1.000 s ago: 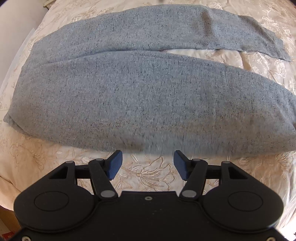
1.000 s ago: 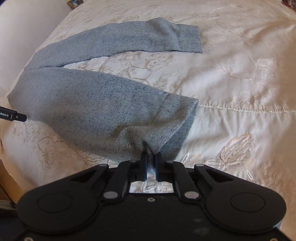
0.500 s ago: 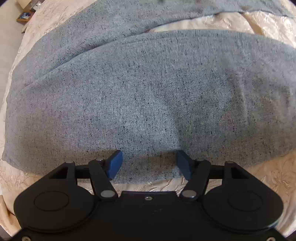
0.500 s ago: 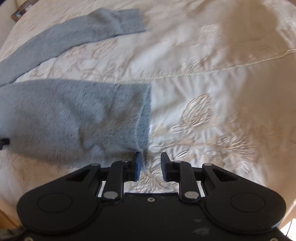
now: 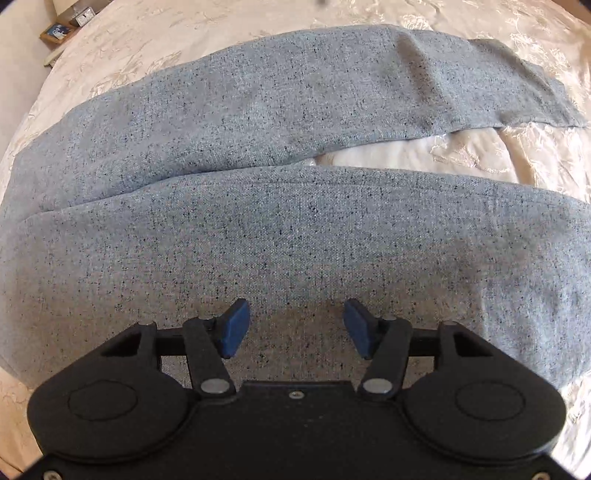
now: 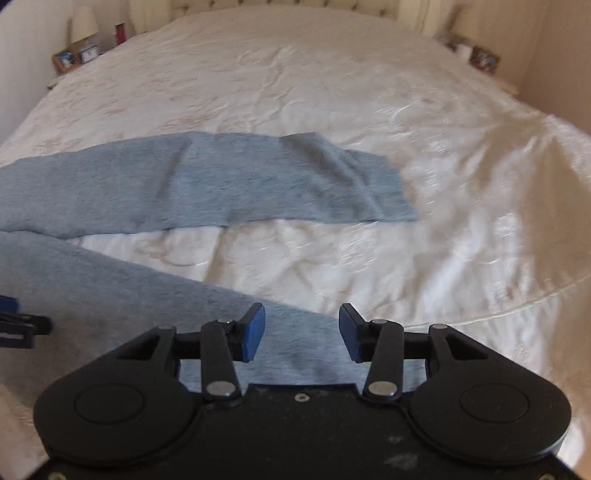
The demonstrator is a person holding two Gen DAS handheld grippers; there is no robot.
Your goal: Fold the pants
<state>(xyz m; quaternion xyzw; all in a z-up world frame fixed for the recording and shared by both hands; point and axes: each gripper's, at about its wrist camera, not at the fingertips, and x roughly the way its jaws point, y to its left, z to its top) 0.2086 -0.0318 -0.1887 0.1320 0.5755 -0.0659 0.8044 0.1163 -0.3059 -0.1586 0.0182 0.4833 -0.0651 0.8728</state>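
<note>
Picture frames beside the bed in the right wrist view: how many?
3, maybe more. Two wooden picture frames stand on the left nightstand, beside a cream lamp. One dark picture frame stands on the right side; blurred items next to it may hide others.

A wide bed (image 6: 332, 92) fills the room, spread with a cream, flower-embroidered bedspread (image 5: 535, 155) that shines where daylight strikes it; a pale tufted headboard (image 6: 288, 4) stands at its far end. At the left, a bedside table (image 6: 74, 62) carries a lamp (image 6: 84, 25) and framed photos (image 6: 65, 60); more frames (image 6: 484, 59) stand at the right, against plain beige walls (image 6: 561, 48).
</note>
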